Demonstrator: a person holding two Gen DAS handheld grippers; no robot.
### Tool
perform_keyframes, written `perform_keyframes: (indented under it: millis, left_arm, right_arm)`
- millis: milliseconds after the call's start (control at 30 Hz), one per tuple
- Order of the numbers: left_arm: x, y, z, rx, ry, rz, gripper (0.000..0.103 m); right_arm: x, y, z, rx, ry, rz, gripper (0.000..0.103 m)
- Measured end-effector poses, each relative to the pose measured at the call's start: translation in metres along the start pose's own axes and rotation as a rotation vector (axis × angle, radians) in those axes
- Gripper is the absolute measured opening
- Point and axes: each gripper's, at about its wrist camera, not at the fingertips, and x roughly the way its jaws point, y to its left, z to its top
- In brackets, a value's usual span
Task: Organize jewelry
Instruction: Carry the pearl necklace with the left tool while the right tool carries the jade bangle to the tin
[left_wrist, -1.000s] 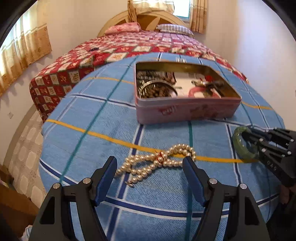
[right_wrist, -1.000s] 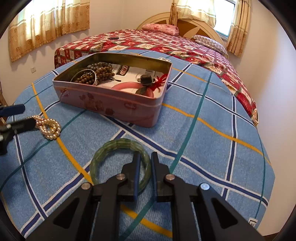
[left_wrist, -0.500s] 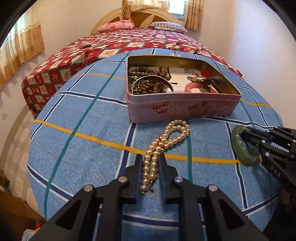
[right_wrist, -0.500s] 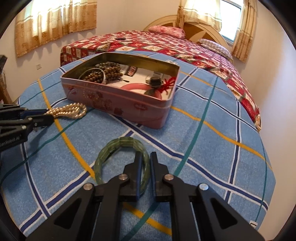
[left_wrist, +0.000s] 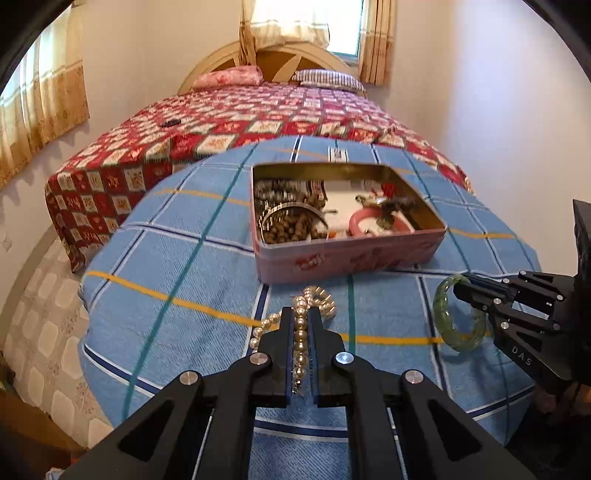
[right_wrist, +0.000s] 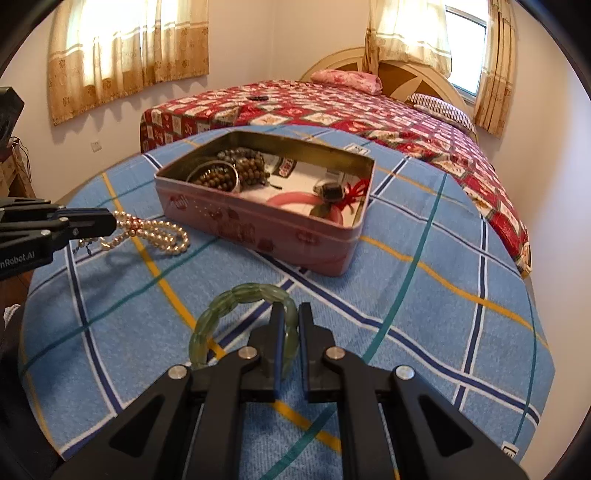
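Note:
My left gripper (left_wrist: 299, 314) is shut on a pearl necklace (left_wrist: 301, 332) and holds it above the blue checked cloth; its loops hang toward the tin. In the right wrist view the necklace (right_wrist: 159, 232) dangles from the left gripper (right_wrist: 110, 221). My right gripper (right_wrist: 290, 314) is shut on a green bangle (right_wrist: 236, 295), lifted off the cloth; it also shows in the left wrist view (left_wrist: 448, 317). An open pink tin (left_wrist: 351, 258) (right_wrist: 258, 229) holds brown bead strings, a metal bangle and a pink bangle.
The round table (left_wrist: 166, 258) has a blue checked cloth. A bed with a red patterned cover (left_wrist: 240, 122) stands just behind it. Walls and curtained windows lie to the left and back.
Both grippers have risen, lifting the pearl necklace and the green bangle off the cloth. A second ago the left gripper was open around the necklace; it then shut on it.

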Motion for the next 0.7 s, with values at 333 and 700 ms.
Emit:
perform_keyframes:
  millis: [333,700]
  left_arm:
    - [-0.029,-0.006,0.022,0.019,-0.081,-0.013,0.006]
    - [-0.038,-0.007,0.046,0.051,-0.131,-0.001,0.006]
  right_arm:
    - [-0.017,-0.007,0.013,0.025,-0.052,0.003,0.009]
    - [-0.030,-0.010,0.030,0.026,-0.107,0.006,0.009]
